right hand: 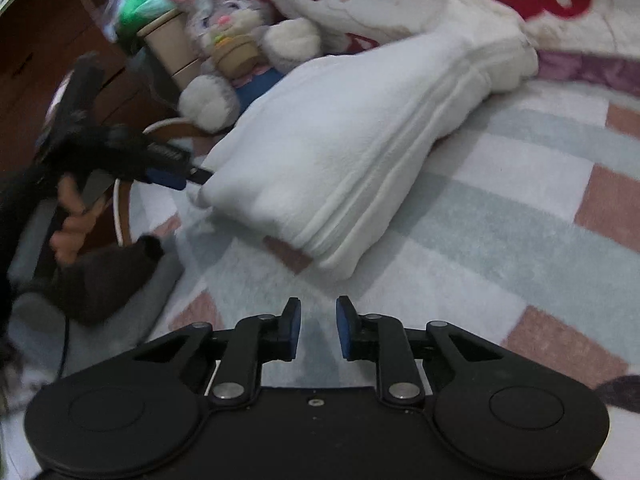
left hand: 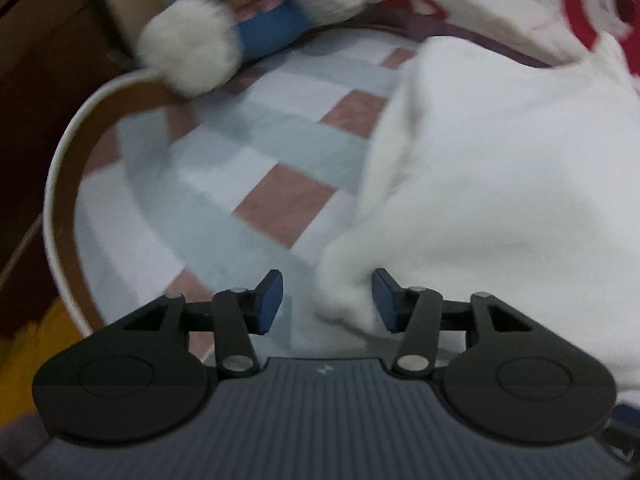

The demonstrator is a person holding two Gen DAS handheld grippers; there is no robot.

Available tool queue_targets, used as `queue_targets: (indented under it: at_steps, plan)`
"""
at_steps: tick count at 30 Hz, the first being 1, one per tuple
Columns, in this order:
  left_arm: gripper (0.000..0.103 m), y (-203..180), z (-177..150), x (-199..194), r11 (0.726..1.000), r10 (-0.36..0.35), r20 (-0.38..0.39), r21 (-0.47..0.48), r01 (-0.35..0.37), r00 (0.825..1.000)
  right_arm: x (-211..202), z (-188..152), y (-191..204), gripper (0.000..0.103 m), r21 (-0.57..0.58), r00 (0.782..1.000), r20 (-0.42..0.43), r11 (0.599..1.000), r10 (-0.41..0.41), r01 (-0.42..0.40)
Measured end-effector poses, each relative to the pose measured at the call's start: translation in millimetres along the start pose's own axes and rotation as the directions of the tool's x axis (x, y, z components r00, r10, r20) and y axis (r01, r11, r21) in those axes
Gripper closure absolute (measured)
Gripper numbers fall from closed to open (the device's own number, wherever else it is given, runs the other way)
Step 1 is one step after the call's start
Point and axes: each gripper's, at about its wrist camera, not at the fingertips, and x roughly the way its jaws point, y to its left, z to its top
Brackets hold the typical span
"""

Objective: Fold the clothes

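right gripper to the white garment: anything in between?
Nothing visible. Only bare checked bedspread lies between the right gripper, jaws apart and empty, and the near folded edge of the white garment. The plush rabbit sits beyond the garment, out of the path.

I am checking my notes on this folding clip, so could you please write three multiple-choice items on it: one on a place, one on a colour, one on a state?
1. Where does the plush rabbit sit?
A. On top of the garment
B. Beyond the garment, by the bed's edge
C. Between the right gripper's jaws

2. What colour is the folded garment?
A. White
B. Navy
C. Green

3. How does the right gripper stand?
A. Clamped on the garment
B. Clamped on the rabbit
C. Empty, jaws slightly apart

Answers:
1 B: it leans at the far left, past the garment.
2 A: the whole fleece bundle is white.
3 C: only the checked bedspread shows between its jaws.
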Motion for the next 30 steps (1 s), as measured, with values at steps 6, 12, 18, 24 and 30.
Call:
queue_targets:
  at_steps: [6, 12, 18, 24, 30]
  plan:
    - [0.038, -31, -8, -61, 0.998, -0.056, 0.073, -0.004, 0.057, 0.996, -36, -14, 1, 0.073, -0.05, 0.999, 0.022, 0.998, -0.023, 0.024]
    - [0.016, -92, -35, -127, 0.999, -0.047, 0.116, 0.03, 0.043, 0.992, -77, -10, 4, 0.068, -0.078, 0.995, 0.082, 0.995, -0.061, 0.067]
    - [0.001, -145, -78, -182, 0.994, 0.047, 0.15, 0.091, -0.061, 0.988, -138, -4, 9, 0.062, -0.092, 0.975, 0.203, 0.99, -0.089, 0.109]
    - [0.0, -174, -119, -227, 0.993, 0.059, 0.157, 0.096, -0.074, 0.986, -192, -9, 3, 0.055, -0.08, 0.959, 0.25, 0.984, -0.134, 0.158]
    - [0.0, -187, -162, -265, 0.997, 0.057, 0.131, 0.041, -0.063, 0.99, -237, -15, 6, 0.042, -0.075, 0.947, 0.273, 0.977, -0.17, 0.197]
